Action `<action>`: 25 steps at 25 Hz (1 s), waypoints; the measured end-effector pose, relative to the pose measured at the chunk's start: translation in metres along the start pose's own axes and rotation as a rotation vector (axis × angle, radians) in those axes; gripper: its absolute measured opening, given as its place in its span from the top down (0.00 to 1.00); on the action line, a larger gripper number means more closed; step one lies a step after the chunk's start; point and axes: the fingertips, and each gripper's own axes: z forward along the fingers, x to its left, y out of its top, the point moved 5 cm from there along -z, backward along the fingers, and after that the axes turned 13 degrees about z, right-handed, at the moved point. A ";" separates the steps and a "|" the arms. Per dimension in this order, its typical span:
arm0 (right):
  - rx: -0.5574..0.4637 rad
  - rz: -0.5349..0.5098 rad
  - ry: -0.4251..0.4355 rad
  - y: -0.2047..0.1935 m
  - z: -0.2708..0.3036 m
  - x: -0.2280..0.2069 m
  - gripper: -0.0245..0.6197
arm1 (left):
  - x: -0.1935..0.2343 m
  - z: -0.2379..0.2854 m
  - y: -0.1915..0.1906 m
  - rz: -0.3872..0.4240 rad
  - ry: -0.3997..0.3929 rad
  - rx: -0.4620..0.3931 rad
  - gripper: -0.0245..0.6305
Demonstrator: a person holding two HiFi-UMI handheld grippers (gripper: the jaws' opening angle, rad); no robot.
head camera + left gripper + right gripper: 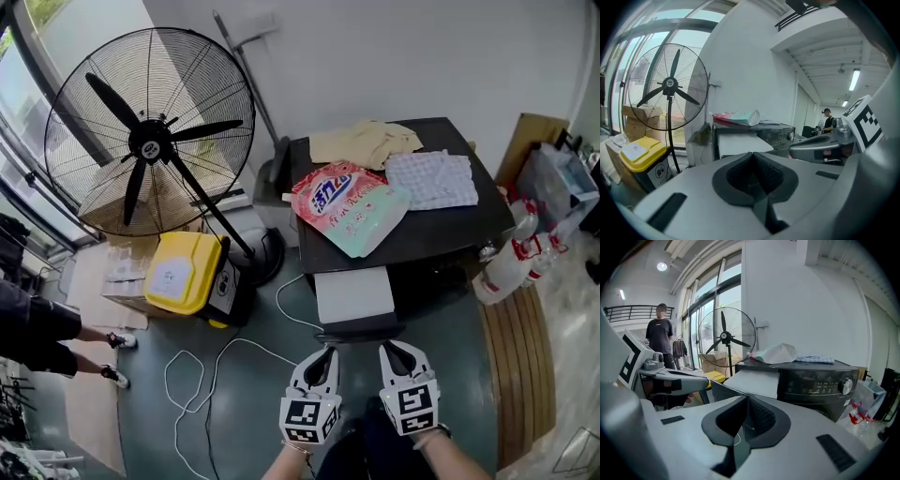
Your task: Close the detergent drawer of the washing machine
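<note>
The black washing machine (441, 220) has its detergent drawer (353, 292) pulled out toward me, white on top with a dark front edge. Just short of that front edge, my left gripper (324, 356) and right gripper (393, 353) sit side by side, both shut and holding nothing. In the left gripper view the shut left gripper (752, 158) points at the drawer (740, 145). The right gripper view shows my right gripper (747, 402) below the drawer (754, 379), beside the control panel (820, 383).
A detergent bag (349, 204), a beige cloth (364, 141) and a checked cloth (431, 178) lie on the machine. A big fan (150, 131) and a yellow bin (183, 272) stand at the left, with a white cable (211, 366) on the floor. Spray bottles (511, 258) are at the right. A person (37, 333) stands far left.
</note>
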 end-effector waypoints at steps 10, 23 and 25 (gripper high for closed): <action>0.033 0.017 -0.012 -0.017 0.021 -0.012 0.91 | 0.008 0.020 -0.025 -0.029 0.007 0.039 0.92; 0.016 0.024 -0.046 -0.021 0.029 -0.022 0.91 | 0.014 0.029 -0.028 -0.028 0.030 0.027 0.92; 0.014 0.026 -0.046 -0.020 0.030 -0.022 0.91 | 0.014 0.029 -0.028 -0.029 0.030 0.027 0.92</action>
